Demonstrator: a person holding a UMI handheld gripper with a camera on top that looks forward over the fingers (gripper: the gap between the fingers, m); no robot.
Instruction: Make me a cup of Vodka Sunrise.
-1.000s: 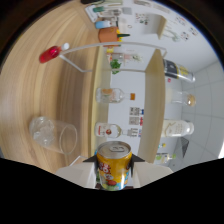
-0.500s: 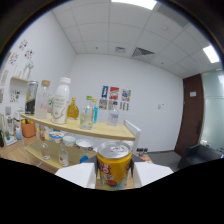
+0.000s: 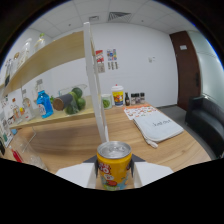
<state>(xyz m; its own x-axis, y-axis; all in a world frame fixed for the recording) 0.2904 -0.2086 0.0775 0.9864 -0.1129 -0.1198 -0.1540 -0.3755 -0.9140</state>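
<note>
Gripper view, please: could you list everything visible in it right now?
Can: one, yellow with silver top, clamped between the fingers.
Table: one, light wood, beyond the can.
White cloth bag: one, on the table past the can.
Blue bottle: one, on the low shelf.
Green round fruits: a few, beside the blue bottle.
White upright post: one, behind the can.
Sofa: one, dark, beside the table.
Gripper: one, white fingers pressing the can.

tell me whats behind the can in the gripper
Behind the yellow can, held between the gripper fingers, a white upright post rises from the wooden table. The can hides the post's foot and the table just behind it.
</note>
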